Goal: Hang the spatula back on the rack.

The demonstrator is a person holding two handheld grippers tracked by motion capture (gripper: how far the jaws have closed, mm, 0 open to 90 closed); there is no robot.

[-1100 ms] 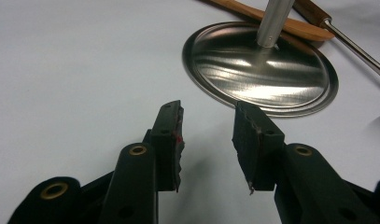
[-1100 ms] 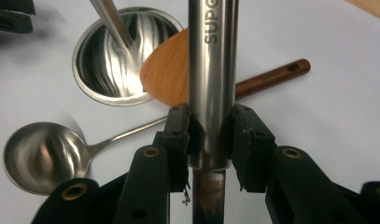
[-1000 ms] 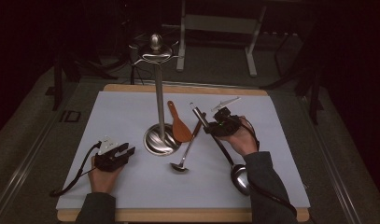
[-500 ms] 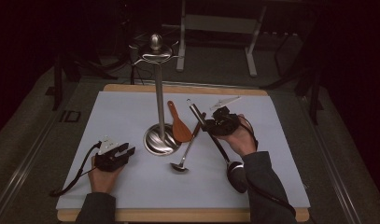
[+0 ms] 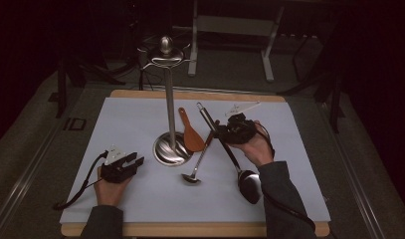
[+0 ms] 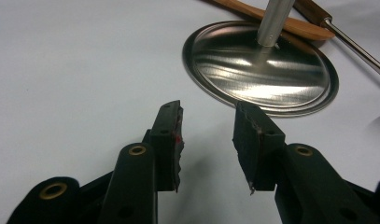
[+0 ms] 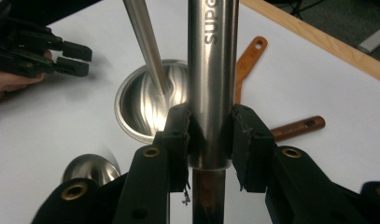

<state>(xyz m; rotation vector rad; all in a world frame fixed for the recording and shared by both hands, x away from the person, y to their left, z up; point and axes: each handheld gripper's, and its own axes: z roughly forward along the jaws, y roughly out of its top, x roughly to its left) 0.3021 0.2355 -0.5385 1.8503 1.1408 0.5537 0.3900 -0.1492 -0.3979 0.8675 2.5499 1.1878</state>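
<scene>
The right gripper [image 5: 221, 132] clamps the steel ladle handle [image 7: 211, 84] between its jaws; the ladle's long axis runs straight ahead beyond the jaws, bowl [image 5: 250, 185] behind. The left gripper [image 6: 207, 140] rests with jaws wide, holding nothing.

A steel stand [image 5: 169, 117] rises from a round base [image 6: 261, 68] near the middle of the white sheet [image 5: 140, 124] that covers the wooden table [image 5: 190, 230]. Just right of the base lies a wooden spatula [image 5: 191, 133], its blade touching the base's rim, and a small ladle [image 5: 197, 167] lies slantwise in front of it with its bowl toward the near edge. Beyond the table, metal frame legs [image 5: 267, 45] stand on a dark floor.
</scene>
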